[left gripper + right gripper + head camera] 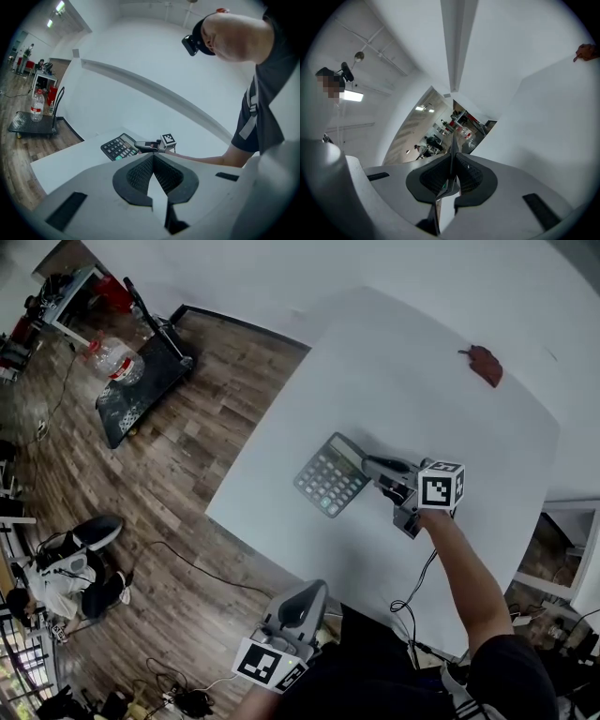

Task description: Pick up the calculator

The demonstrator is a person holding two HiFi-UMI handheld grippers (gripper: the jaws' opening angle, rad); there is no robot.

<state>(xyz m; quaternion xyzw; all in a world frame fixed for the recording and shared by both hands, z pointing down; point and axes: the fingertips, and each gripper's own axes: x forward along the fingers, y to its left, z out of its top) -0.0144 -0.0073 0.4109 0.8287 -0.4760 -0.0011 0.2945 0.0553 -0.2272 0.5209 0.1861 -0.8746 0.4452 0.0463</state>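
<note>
Broadly, the white table (403, 352) fills most of the head view. The calculator (328, 476) is on its near-left part, close to the edge, with the keys facing up and the display end turned toward the right gripper (373, 465). I judge the calculator to be light and stiff, a flat plastic body that will not bend. Its casing looks smooth, so when it is held by one end only, it may swing or slide between the pads. The keys give way under pressure, so the better place to hold is the plain border beside the display, with the jaws pushed well over the edge. This is about where the right gripper has it: the jaws are clamped on the display end, and in the right gripper view a thin dark plate stands edge-on between the pads. Whether the calculator is already clear of the tabletop I cannot tell. The left gripper (302, 604) hangs low before the person's body, off the near edge of the table and well apart from the calculator, with its jaws pressed together and nothing between them. A small red-brown thing (485, 365) lies at the far right of the table, well apart from everything.
</note>
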